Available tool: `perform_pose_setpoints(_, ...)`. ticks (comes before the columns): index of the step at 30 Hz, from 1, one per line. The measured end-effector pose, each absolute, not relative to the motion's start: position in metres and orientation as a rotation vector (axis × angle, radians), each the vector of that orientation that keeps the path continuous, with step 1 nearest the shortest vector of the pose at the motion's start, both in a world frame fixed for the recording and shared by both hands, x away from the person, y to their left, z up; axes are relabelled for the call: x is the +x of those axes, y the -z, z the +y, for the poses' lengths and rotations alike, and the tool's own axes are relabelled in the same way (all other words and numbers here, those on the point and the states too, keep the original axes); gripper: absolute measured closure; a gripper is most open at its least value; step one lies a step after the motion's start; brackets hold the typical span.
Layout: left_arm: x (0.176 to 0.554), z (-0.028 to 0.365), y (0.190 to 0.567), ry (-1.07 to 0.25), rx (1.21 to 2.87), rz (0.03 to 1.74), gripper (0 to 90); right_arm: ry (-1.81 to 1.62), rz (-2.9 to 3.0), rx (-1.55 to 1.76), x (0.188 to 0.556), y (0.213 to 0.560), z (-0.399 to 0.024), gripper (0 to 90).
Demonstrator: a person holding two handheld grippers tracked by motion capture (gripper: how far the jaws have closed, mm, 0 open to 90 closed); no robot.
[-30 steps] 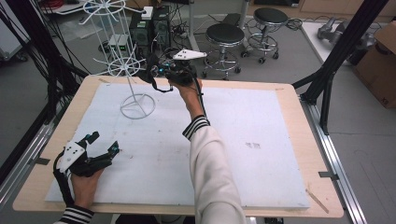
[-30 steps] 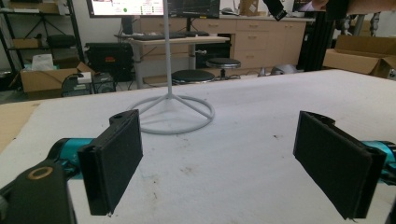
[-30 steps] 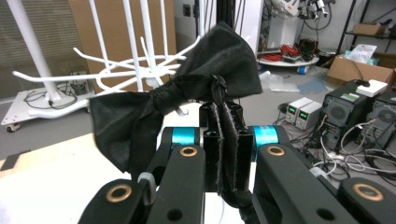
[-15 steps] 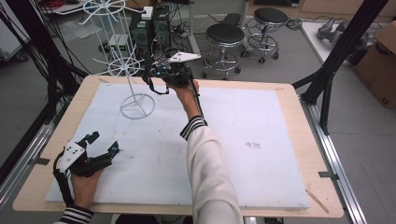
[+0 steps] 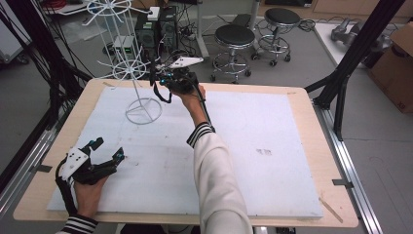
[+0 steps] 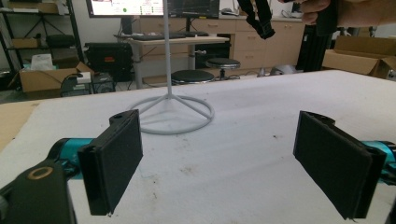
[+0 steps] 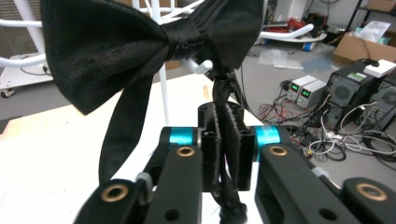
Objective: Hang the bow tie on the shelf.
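Bow tie point(image 7: 140, 42), black: upper centre of the high view, strap clamped in the right tongs point(image 5: 163, 78), just right of the white wire rack point(image 5: 127, 68) arms, strap hanging downward. Left tongs point(image 5: 108, 150), lower left on the tabletop point(image 5: 272, 126): apart, empty, well away.

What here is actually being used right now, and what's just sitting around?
In use:
- black bow tie, its strap clamped in the right gripper
- white wire rack, beside the tie
- left gripper, open, resting on the table

Just around:
- stools
- cardboard box
- electronics on the floor
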State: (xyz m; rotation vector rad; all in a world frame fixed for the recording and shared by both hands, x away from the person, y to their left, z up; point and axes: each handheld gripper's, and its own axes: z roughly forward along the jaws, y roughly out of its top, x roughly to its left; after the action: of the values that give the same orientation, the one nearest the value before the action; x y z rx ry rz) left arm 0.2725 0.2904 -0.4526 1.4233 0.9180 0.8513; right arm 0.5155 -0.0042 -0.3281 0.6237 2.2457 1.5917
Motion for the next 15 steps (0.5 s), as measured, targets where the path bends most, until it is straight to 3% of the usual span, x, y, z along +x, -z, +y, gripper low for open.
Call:
perform_pose_setpoints(6, 0.272, 0.290, 0.453, -0.852, 1.423, 0.918, 15.9, -1.570, 2.278, 0.623, 0.513, 0.328, -0.005, 69.9)
perform_pose_setpoints(9, 0.273, 0.290, 0.453, -0.854, 1.422, 0.919, 16.0, -1.561, 2.282, 0.647, 0.510, 0.328, -0.007, 58.2)
perform_pose_setpoints(15, 0.273, 0.288, 0.452, -0.866, 1.439, 0.912, 16.5, -1.525, 2.284, 0.753, 0.503, 0.324, -0.013, 18.8)
